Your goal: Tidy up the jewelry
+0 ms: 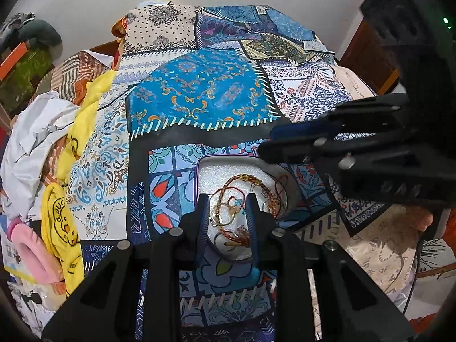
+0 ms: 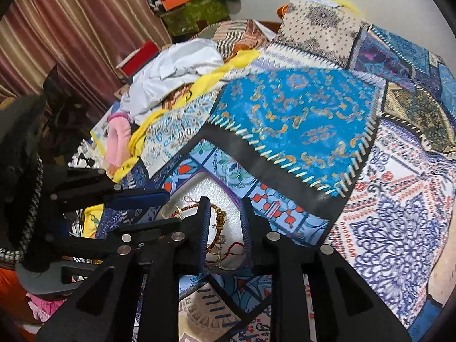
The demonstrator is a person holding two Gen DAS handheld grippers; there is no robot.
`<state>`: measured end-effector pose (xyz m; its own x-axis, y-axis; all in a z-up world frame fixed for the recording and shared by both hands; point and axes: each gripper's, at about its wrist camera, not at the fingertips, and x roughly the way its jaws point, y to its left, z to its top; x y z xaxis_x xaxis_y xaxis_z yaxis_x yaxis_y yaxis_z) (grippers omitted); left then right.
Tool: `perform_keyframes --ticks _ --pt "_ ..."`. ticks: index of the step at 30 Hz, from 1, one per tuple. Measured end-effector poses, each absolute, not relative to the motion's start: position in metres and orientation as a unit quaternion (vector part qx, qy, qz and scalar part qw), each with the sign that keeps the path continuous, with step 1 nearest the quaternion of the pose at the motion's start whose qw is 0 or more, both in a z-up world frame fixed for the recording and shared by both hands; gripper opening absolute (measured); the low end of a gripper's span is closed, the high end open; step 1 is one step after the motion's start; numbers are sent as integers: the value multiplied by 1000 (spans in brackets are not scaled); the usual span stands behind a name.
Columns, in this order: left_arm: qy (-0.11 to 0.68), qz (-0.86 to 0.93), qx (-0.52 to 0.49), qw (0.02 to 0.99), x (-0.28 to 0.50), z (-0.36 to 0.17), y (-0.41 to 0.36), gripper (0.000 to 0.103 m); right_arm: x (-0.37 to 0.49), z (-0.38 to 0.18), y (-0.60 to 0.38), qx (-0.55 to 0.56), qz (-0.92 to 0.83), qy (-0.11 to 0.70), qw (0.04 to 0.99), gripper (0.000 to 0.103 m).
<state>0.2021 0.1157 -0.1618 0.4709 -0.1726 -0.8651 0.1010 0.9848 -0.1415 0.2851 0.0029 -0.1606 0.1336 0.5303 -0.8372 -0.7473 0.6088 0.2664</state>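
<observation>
Left wrist view, from its left edge: a pink slipper (image 1: 34, 253) and yellow cloth (image 1: 65, 228) lie beside crumpled white cloth (image 1: 37, 148) on a bed under a patchwork bedspread (image 1: 199, 97). Near the middle sits a white tray (image 1: 216, 176) with a purple rim, holding a tangle of jewelry (image 1: 236, 205): a braided red-and-gold bracelet with a gold clasp, thin gold rings, and a red thread with a tassel. The tray's long axis runs away from the camera, and the tasseled thread lies roughly along it, tassel end nearest. The left claw (image 1: 228, 213) hangs low over the tangle, fingers apart with rings and thread between them; whether the pads press anything I cannot tell. To the right, the right claw (image 1: 273, 145) reaches in over the tray's far right corner.

Right wrist view: the left claw (image 2: 159, 208) enters from the left; the right claw (image 2: 225, 213) stands apart over the bracelet, nothing clamped.
</observation>
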Motion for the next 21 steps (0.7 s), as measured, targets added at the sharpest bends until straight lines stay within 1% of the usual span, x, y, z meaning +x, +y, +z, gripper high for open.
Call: perform_keyframes --ticks 6,9,12,14,18,21 --pt "479 -57 -40 875 187 -138 120 25 273 -130 -13 -107 423 455 777 19" --pt "448 -40 -43 892 173 -114 123 26 258 -106 -23 -106 420 419 798 19" --pt "397 -30 -47 916 151 -78 123 27 240 -80 -33 -106 416 378 820 19" --pt "357 -20 -46 933 135 -54 121 33 221 -59 -42 -103 412 341 839 19" --pt "268 1 -35 963 95 -9 111 38 178 -16 -64 -87 404 257 874 19" --pt "200 15 -26 979 61 19 100 45 144 10 -81 -59 394 198 895 19"
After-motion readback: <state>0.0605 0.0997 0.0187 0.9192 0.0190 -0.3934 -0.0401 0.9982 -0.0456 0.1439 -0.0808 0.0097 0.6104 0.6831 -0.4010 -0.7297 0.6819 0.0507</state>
